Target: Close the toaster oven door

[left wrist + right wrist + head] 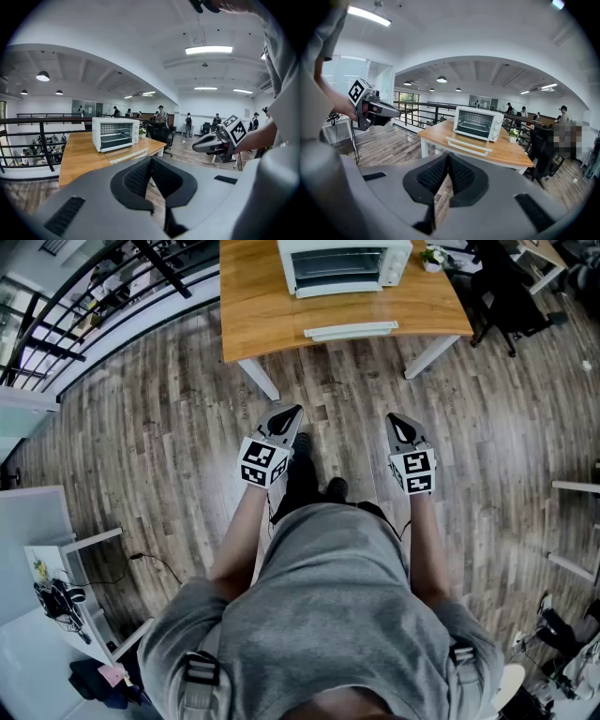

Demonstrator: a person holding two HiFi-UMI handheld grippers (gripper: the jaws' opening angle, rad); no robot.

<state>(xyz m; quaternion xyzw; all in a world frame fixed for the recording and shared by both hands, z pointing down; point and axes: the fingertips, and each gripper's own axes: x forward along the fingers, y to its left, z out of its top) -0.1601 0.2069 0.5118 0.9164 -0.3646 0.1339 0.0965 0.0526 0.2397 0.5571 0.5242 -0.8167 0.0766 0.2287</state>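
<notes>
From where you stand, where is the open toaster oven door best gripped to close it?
Probably its white handle at the front edge, coming from the front and below: the door lies flat toward you, hinged at the toaster oven's base.

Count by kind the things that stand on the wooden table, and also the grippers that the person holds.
Toaster oven: 1
Potted plant: 1
Grippers: 2, the left gripper and the right gripper
Total: 4
</notes>
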